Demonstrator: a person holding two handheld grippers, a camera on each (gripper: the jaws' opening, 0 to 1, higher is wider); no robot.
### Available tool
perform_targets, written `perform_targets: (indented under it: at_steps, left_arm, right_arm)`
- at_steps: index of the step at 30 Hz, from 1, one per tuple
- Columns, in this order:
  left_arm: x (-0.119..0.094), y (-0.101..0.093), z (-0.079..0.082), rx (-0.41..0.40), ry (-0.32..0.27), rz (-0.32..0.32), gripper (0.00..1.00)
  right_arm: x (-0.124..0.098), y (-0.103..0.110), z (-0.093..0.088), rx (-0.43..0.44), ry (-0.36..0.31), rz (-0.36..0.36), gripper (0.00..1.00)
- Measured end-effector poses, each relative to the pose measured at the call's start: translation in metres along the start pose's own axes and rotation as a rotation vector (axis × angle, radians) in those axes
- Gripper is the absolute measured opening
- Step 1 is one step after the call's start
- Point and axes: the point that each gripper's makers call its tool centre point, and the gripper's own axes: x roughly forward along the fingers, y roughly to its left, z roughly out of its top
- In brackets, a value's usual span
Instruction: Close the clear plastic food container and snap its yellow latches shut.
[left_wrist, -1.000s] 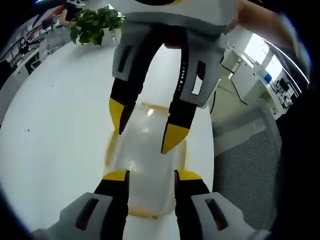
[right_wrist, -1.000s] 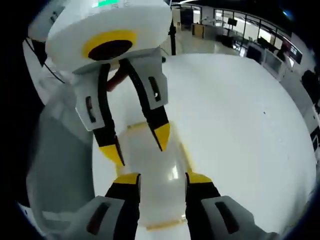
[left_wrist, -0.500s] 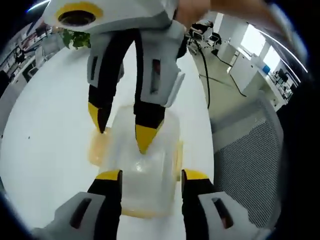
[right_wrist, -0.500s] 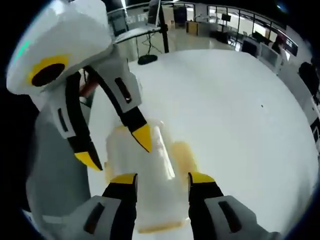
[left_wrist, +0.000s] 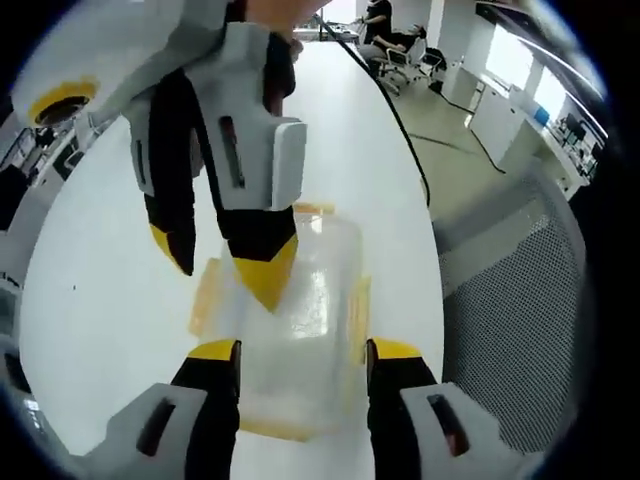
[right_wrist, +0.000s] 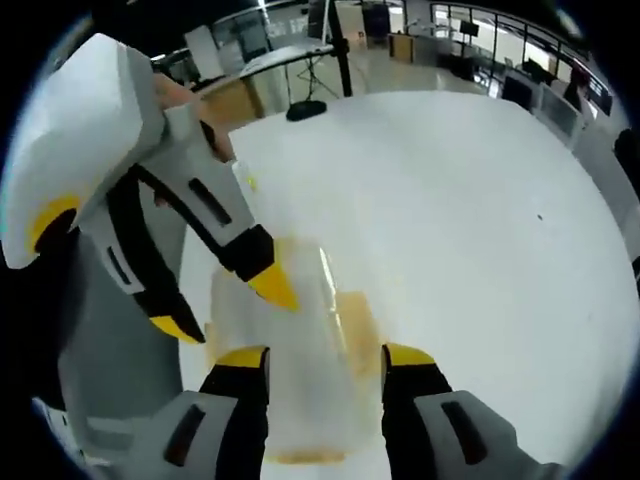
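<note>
The clear plastic container (left_wrist: 305, 300) lies on the white table (left_wrist: 100, 330) with its lid on. Yellow latches (left_wrist: 207, 295) stand flared out along its sides. My left gripper (left_wrist: 305, 352) is open, its yellow-tipped jaws straddling the near end of the container. The right gripper (left_wrist: 218, 262) comes down from above, open, with one tip over the lid's left part and the other outside the left latch. In the right gripper view the container (right_wrist: 305, 330) lies beyond my open right gripper (right_wrist: 322, 358). The left gripper (right_wrist: 225, 308) reaches in from the left, one tip over the lid.
A grey mesh chair (left_wrist: 510, 300) stands close by the table edge at the right. A black cable (left_wrist: 400, 120) runs along the floor behind it. The same chair (right_wrist: 100, 330) appears at the left in the right gripper view. Desks and screens (right_wrist: 480, 50) line the far room.
Both grippers have tilted, so each appears further left in the other's view. The container's side latches now show flared outward. Both jaw pairs remain apart.
</note>
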Motion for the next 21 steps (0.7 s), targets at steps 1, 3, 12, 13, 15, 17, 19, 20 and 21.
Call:
perform_targets:
  at_steps: [1, 3, 12, 13, 15, 17, 19, 20, 21]
  left_arm:
    - [0.0, 0.0, 0.0, 0.008, 0.006, 0.009, 0.51]
    - [0.001, -0.001, -0.001, 0.023, 0.012, 0.024, 0.51]
    - [0.007, -0.003, -0.003, 0.091, 0.052, 0.102, 0.56]
    - [0.007, -0.002, -0.003, 0.094, 0.057, 0.114, 0.55]
    - [0.008, -0.001, -0.003, 0.104, 0.068, 0.133, 0.54]
    - [0.01, -0.001, -0.003, 0.137, 0.075, 0.151, 0.56]
    - [0.014, -0.001, -0.003, 0.169, 0.076, 0.163, 0.6]
    - [0.015, -0.001, -0.003, 0.175, 0.08, 0.168, 0.62]
    - [0.016, 0.0, -0.003, 0.169, 0.085, 0.173, 0.63]
  right_arm:
    - [0.001, 0.0, 0.0, 0.002, 0.003, 0.01, 0.44]
    - [0.005, 0.001, -0.002, -0.001, 0.016, 0.035, 0.44]
    - [0.015, 0.005, -0.011, 0.013, 0.06, 0.124, 0.45]
    - [0.015, 0.005, -0.01, 0.018, 0.06, 0.128, 0.45]
    - [0.015, 0.005, -0.01, 0.025, 0.066, 0.135, 0.44]
    - [0.015, 0.006, -0.011, 0.03, 0.081, 0.145, 0.44]
    - [0.017, 0.01, -0.014, 0.037, 0.104, 0.17, 0.43]
    - [0.018, 0.013, -0.015, 0.031, 0.12, 0.186, 0.43]
    - [0.018, 0.012, -0.015, 0.023, 0.124, 0.185, 0.43]
